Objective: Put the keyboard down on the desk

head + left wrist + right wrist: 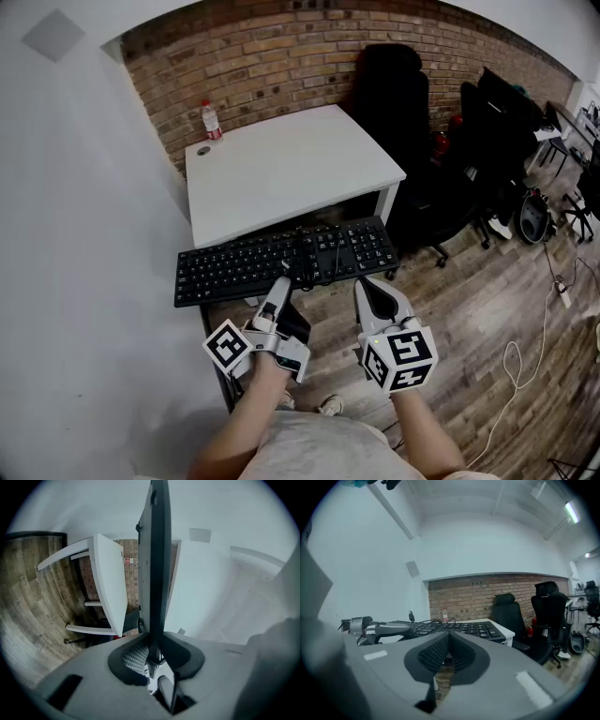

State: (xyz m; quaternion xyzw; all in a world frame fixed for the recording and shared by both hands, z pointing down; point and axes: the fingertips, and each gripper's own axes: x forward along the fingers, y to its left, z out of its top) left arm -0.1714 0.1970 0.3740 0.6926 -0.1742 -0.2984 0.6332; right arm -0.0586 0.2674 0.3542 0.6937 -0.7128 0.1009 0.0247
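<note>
A black keyboard (246, 266) hangs in the air just in front of the white desk (281, 169), roughly level with its near edge, and its cable (307, 251) lies bundled across the keys. My left gripper (281, 283) is shut on the keyboard's near edge; in the left gripper view the keyboard (154, 573) runs edge-on out from between the jaws of the left gripper (152, 649). My right gripper (366, 284) sits just under the near edge at the number-pad end. The right gripper (447, 637) has its pads together with nothing in them, and the keyboard (476, 629) lies beyond them.
A plastic bottle (212, 120) and a small round thing (203, 150) stand at the desk's far left corner by the brick wall. Black office chairs (394, 103) crowd the right side. A white wall runs along the left. A white cable (511, 367) lies on the wooden floor.
</note>
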